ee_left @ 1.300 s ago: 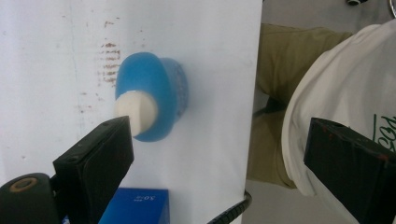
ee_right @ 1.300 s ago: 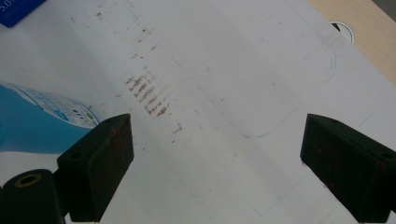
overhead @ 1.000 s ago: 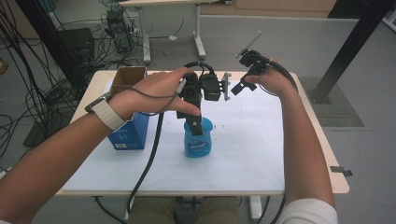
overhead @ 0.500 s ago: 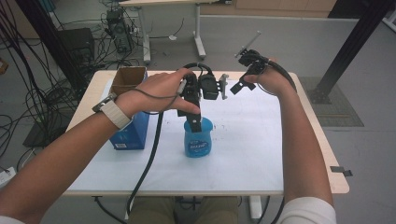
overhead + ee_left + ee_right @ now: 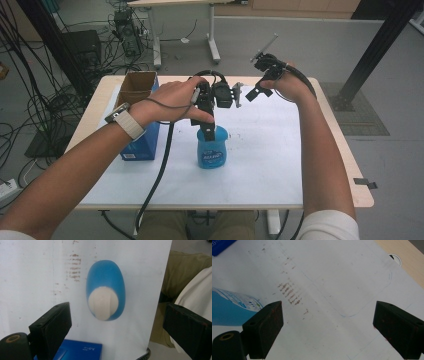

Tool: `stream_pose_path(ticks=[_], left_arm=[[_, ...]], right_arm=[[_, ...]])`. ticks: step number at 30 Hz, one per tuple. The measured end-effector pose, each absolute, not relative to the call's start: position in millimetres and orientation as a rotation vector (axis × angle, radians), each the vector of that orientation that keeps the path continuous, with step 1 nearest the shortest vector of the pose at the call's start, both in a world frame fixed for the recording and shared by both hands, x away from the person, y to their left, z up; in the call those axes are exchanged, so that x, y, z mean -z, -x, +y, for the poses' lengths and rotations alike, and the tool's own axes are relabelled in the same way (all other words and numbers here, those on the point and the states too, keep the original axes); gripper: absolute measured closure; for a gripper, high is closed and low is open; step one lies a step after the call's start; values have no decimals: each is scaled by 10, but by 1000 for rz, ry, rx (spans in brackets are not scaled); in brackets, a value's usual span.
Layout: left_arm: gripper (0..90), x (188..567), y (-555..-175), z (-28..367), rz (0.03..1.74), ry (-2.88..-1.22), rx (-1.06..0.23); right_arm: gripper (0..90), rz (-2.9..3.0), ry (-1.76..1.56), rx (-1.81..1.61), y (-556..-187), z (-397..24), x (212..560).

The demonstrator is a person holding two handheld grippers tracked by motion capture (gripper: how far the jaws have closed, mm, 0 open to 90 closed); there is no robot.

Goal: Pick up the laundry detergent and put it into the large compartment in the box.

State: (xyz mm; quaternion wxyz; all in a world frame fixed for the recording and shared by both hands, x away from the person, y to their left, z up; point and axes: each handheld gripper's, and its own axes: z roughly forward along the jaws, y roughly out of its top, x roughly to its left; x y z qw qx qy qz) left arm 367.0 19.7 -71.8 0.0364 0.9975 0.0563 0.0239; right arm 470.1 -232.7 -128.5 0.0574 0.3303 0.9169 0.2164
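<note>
A blue bottle with a white cap stands upright on the white sheet, near the middle of the table. My left gripper points straight down over it. In the left gripper view its jaws stand open and wide apart, one on each side above the cap, touching nothing. My right gripper hangs over the far part of the sheet, to the right of the left hand. It is open with nothing between its jaws. The bottle's side appears at the left of the right gripper view.
A blue box stands left of the bottle, with an open cardboard box behind it. The white sheet carries reddish-brown smudges and a thin pen outline. The wooden table edge has a cable hole.
My left gripper has sunk a little toward the top of the bottle. The right gripper has kept still, and both pairs of jaws stand as before.
</note>
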Motion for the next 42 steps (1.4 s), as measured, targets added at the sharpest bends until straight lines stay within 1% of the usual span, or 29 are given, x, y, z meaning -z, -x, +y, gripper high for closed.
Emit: stream_pose_path(ticks=[7, 22, 42], left_arm=[[89, 827, -3661, 110, 174, -3089, -105], [92, 976, -3671, 51, 189, -3094, -110], [93, 1041, -3696, 51, 215, -3089, -109]], right_arm=[[93, 2777, -1012, -656, -4700, -2327, 1283], [94, 2778, -1010, -661, -4710, -2330, 1288], [93, 2779, -1009, -658, -4717, -2325, 1295]])
